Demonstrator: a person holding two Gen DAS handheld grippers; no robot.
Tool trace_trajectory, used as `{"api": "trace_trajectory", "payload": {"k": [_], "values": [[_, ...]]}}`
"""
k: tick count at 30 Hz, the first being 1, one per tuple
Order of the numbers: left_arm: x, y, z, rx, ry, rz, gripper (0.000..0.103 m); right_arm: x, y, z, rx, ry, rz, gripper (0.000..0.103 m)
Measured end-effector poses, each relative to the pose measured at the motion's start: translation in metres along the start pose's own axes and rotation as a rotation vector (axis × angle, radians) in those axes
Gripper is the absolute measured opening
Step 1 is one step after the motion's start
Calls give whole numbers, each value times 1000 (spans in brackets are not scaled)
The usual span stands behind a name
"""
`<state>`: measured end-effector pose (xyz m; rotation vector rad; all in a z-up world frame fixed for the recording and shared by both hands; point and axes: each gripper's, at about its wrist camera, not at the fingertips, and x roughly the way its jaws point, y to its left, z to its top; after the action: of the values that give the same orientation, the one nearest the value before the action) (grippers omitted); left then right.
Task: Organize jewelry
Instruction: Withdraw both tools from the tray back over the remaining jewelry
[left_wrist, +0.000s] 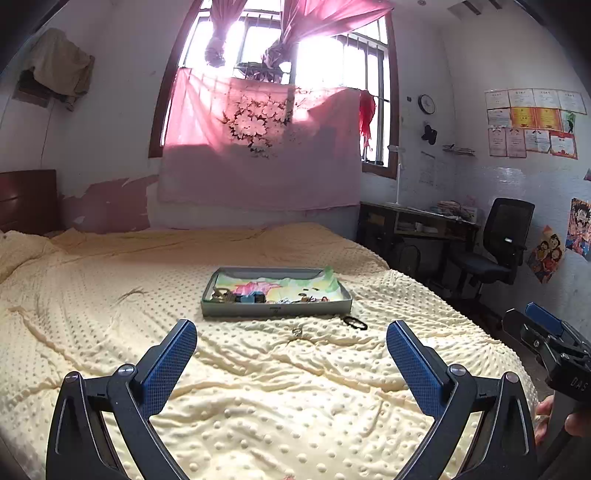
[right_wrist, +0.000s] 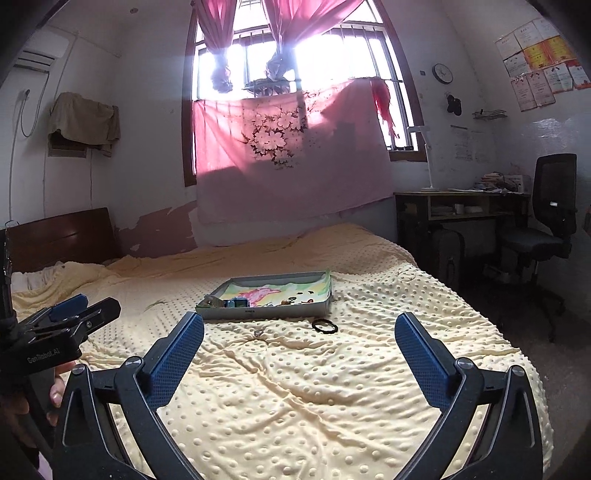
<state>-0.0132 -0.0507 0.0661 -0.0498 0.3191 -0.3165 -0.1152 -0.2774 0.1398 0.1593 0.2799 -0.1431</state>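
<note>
Both grippers, left (left_wrist: 291, 354) & right (right_wrist: 299, 345), wide; grey tray (left_wrist: 275, 309) w/ jewelry (floral liner).

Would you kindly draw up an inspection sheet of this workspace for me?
Surface: cream dotted bedspread, wrinkled.
Job's things: shallow grey tray holding small trinkets; black ring-shaped band and small metallic ring lie on the bedspread before it.
Clutter: dark strands left of tray.
Grippers: left hand-held gripper open, empty; right hand-held gripper open, empty.
Cables: white wall cord.
Surroundings: pink-curtained window, black office chair, wooden desk.
</note>
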Motion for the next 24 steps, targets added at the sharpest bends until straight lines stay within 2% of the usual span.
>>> {"api": "trace_trajectory", "payload": {"k": [10,24], "values": [[12,11,-14,-16,51,42,103,23,5,-22,16,42,14,102],[73,11,9,-26,53,51,103,88,-4,1,15,45,-12,102]]}}
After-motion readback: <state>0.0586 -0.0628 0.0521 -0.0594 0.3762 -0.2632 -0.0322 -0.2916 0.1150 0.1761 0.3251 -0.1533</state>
